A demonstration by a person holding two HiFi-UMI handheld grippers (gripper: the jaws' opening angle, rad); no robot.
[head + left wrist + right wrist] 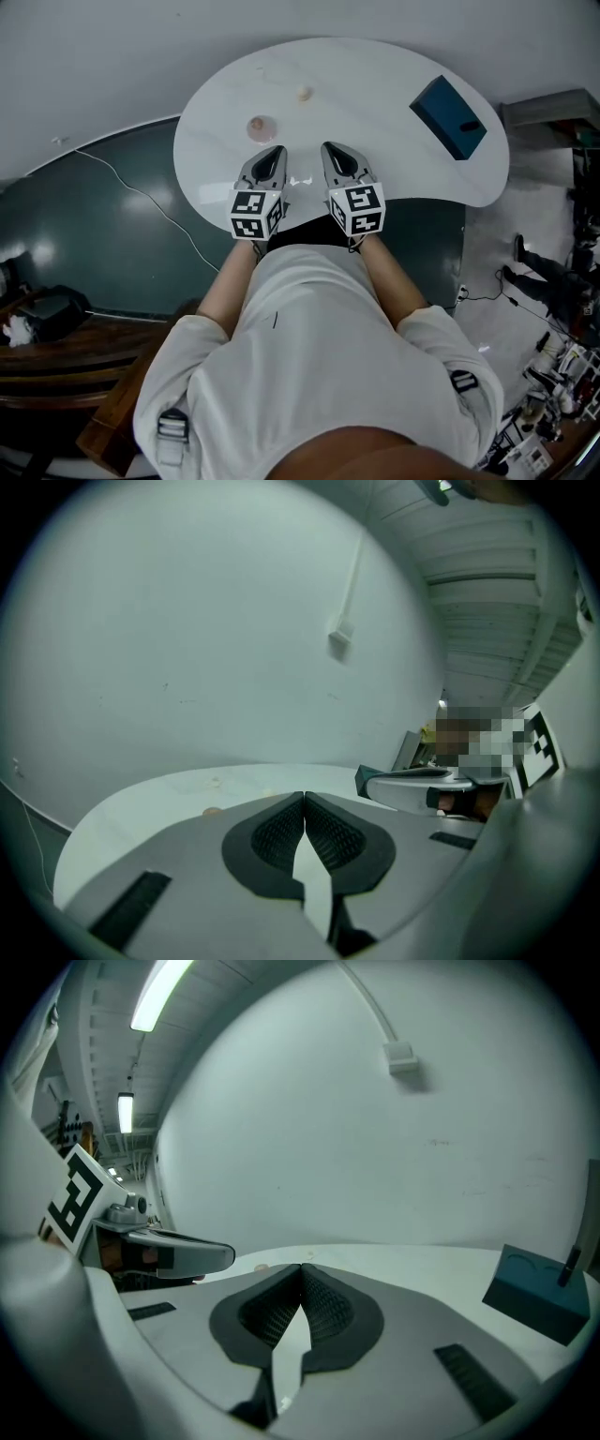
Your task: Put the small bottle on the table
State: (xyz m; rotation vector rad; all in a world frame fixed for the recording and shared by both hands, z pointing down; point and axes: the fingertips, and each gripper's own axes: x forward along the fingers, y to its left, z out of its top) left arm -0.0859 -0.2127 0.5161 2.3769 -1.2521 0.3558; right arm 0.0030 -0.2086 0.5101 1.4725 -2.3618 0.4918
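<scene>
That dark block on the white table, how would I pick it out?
Find the rounded white table. At its right end lies a teal box, the only dark, square-edged thing there; the pinkish blob and beige speck further left are small and pale.

The small bottle (262, 127) shows from above as a pale pinkish, round shape. It rests on the white table (375, 75), left of the top's middle and nearer its near edge. It is too small to tell whether it stands upright. The tabletop is glossy, with a rounded outline.
</scene>
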